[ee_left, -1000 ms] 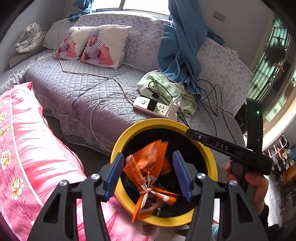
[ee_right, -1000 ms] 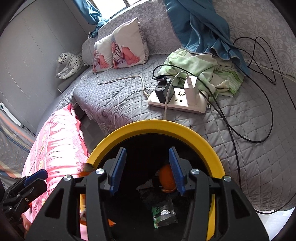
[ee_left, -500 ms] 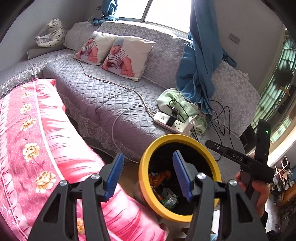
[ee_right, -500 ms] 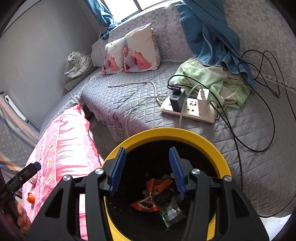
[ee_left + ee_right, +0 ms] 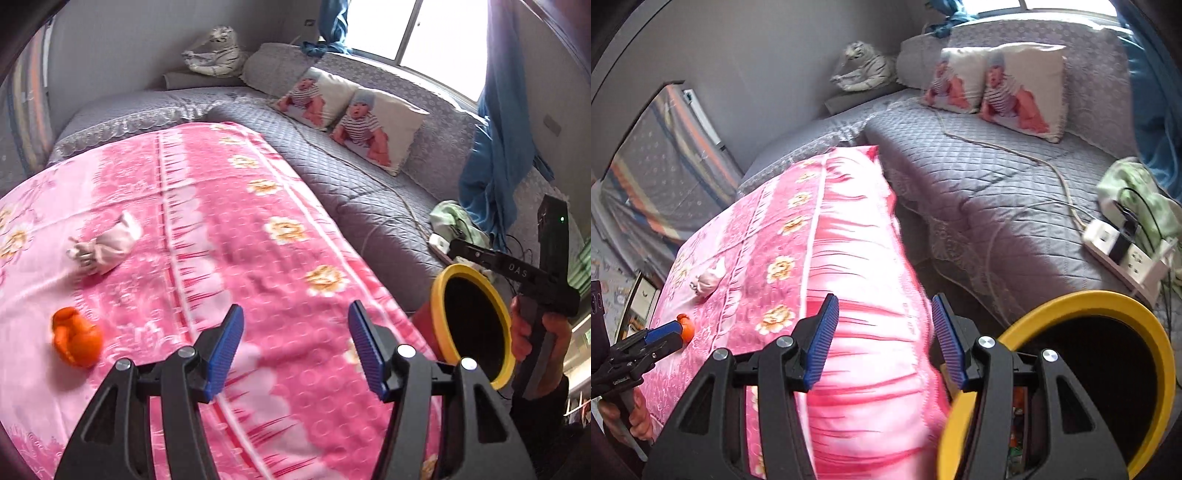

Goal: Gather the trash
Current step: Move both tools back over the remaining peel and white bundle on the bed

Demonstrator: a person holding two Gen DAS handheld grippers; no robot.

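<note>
A crumpled orange piece of trash lies on the pink flowered blanket, left of my left gripper, which is open and empty above the blanket. A crumpled whitish wrapper lies farther left and back. The yellow-rimmed bin stands off the blanket's right edge. My right gripper is open and empty, beside the bin; some trash shows inside the bin. The right wrist view also shows the orange trash and the whitish wrapper.
A grey quilted sofa runs behind the blanket with two baby-print pillows, a plush tiger, a power strip with cables, green cloth and a blue curtain.
My left gripper swung left from over the bin to above the pink blanket, empty after the orange wrapper fell into the bin. The right gripper shifted left, so the bin now sits at its right.
</note>
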